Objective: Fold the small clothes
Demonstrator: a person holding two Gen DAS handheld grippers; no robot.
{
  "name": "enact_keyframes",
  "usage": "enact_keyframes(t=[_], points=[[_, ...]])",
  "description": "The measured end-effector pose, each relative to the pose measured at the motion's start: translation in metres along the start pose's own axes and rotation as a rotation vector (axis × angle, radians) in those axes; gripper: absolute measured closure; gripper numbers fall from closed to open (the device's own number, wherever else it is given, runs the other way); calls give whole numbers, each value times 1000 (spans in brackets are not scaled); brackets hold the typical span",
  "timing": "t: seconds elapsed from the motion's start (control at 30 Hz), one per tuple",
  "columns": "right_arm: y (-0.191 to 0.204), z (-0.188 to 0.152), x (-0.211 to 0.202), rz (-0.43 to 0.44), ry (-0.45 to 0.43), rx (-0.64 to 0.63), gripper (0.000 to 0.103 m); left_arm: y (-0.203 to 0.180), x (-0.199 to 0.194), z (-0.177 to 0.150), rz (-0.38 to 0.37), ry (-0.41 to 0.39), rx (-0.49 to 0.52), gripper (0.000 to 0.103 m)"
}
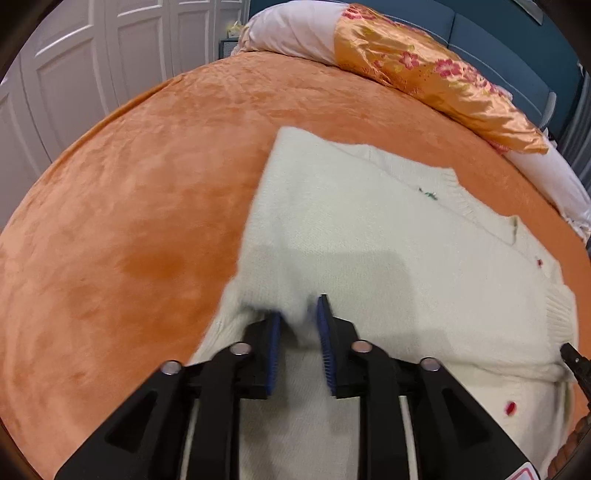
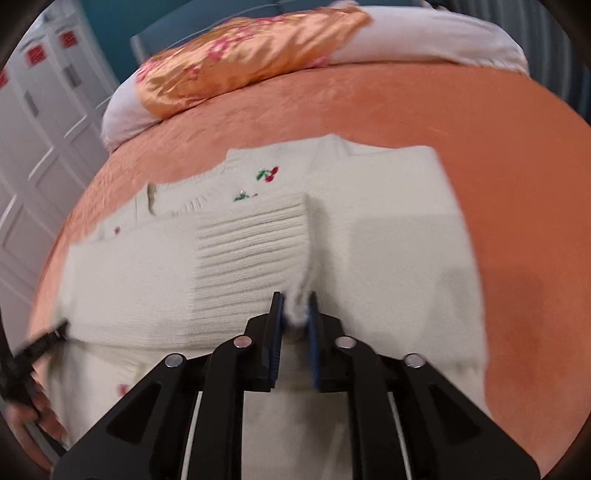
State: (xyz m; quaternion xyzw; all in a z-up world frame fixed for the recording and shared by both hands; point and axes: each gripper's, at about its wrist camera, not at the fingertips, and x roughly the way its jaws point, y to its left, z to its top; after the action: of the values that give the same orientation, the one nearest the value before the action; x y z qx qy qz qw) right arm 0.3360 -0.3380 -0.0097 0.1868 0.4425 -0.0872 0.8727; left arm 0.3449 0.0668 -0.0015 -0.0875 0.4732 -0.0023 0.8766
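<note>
A cream knit sweater (image 1: 369, 236) with small red and green cherry embroidery lies on the orange bedspread (image 1: 129, 206). My left gripper (image 1: 299, 314) is shut on a bunch of the sweater's knit near its left edge. In the right wrist view the sweater (image 2: 388, 236) shows a ribbed cuff or hem (image 2: 251, 251) folded over the body. My right gripper (image 2: 295, 306) is shut on a fold of the sweater beside that ribbed part. The tip of the left gripper shows at the left edge of the right wrist view (image 2: 40, 339), and the right one at the right edge of the left wrist view (image 1: 576, 362).
An orange floral satin pillow (image 1: 436, 74) on white bedding (image 1: 295, 29) lies along the head of the bed. White panelled wardrobe doors (image 1: 92, 55) stand beyond the bed's left side. A teal headboard (image 1: 498, 37) is behind the pillow.
</note>
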Motion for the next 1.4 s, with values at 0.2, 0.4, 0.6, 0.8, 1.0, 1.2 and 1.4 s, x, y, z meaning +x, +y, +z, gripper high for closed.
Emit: enact_keyframes(t=[0.2, 0.4, 0.6, 0.8, 1.0, 1.2, 1.4], points=[[-26, -55, -88, 2, -23, 18, 89, 43, -63, -45, -5, -1, 34, 50], [-74, -147, -153, -83, 73, 62, 72, 103, -119, -117, -60, 130, -28, 38], [-103, -228, -203, -50, 159, 190, 62, 123, -145, -179, -138, 237, -130, 37], [-88, -261, -198, 89, 212, 251, 52, 111, -149, -187, -187, 219, -164, 35], [-76, -263, -194, 106, 176, 269, 45, 97, -141, -185, -196, 219, -162, 33], [-80, -262, -193, 136, 148, 317, 57, 89, -141, -187, -175, 216, -102, 49], [-77, -256, -197, 119, 132, 299, 95, 88, -147, -187, -205, 248, -83, 94]])
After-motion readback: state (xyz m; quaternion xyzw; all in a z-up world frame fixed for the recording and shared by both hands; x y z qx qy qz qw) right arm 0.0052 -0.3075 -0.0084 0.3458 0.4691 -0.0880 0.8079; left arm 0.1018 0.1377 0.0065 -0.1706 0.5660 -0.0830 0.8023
